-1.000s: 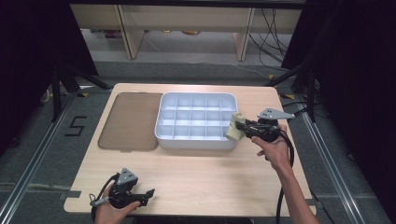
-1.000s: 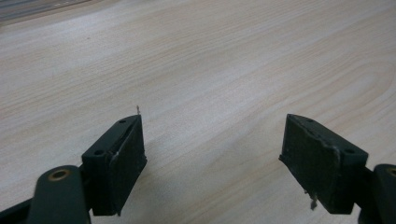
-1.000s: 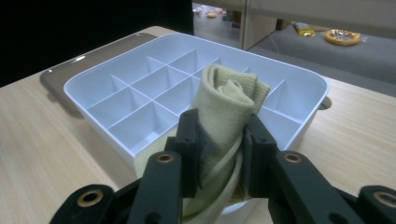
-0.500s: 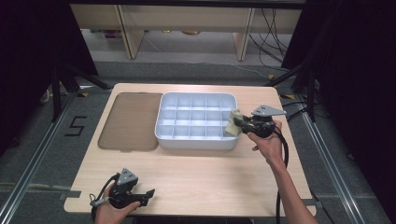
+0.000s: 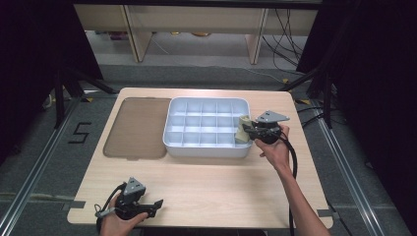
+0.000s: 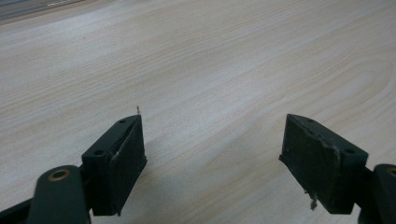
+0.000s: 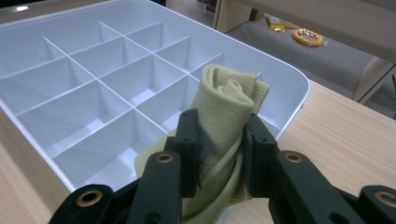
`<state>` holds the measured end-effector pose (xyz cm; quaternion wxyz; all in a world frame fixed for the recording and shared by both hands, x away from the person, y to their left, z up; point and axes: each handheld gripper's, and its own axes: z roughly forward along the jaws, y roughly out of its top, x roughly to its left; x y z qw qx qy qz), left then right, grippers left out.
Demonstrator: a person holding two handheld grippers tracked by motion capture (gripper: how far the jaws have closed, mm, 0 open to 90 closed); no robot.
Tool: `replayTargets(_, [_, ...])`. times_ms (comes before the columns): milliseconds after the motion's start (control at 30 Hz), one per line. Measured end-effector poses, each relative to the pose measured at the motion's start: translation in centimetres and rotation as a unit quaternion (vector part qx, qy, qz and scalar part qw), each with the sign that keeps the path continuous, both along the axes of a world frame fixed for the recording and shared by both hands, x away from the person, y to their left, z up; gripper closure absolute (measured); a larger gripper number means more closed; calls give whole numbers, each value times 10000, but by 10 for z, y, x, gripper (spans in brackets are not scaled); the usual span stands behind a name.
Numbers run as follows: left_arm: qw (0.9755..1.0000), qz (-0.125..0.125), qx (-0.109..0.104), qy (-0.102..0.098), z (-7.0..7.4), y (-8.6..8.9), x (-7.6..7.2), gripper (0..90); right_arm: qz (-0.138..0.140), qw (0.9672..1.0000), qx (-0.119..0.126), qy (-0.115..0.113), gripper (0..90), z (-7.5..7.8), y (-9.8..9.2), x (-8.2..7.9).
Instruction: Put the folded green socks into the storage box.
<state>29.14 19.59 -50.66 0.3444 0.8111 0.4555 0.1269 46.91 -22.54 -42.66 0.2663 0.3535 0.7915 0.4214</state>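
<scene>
A rolled pale yellow-green cloth is pinched between the jaws of my right gripper, which is shut on it. In the high view the right gripper holds the cloth over the right-hand cells of a white divided tray, at the middle row. The tray's cells look bare. My left gripper rests low at the table's front left with its jaws spread wide. In the left gripper view its fingers have only bare wood between them.
A flat brown lid lies on the table just left of the tray. The wooden table has open room in front of the tray. Black cable trails from the right gripper along the forearm. Shelving and floor lie beyond the far edge.
The right gripper has carried the rolled cloth a little farther away and down over the tray's right side. The left gripper has stayed put.
</scene>
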Motion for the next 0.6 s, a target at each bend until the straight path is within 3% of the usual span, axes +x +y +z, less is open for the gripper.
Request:
replayTargets(233, [10000,-57,59,42,1,0,0,210,34,9994,-333,1,717,-8,6,2])
replayTargets(333, [10000,-52,67,33,0,-1,-1,210,120,9990,-410,124,716,-10,9,1])
replayTargets(467, [10000,5,32,4,1,-1,-1,210,243,9979,-579,124,715,-13,11,2])
replayTargets(600, [10000,-44,67,17,1,0,-1,210,245,9977,-612,184,714,-16,12,1])
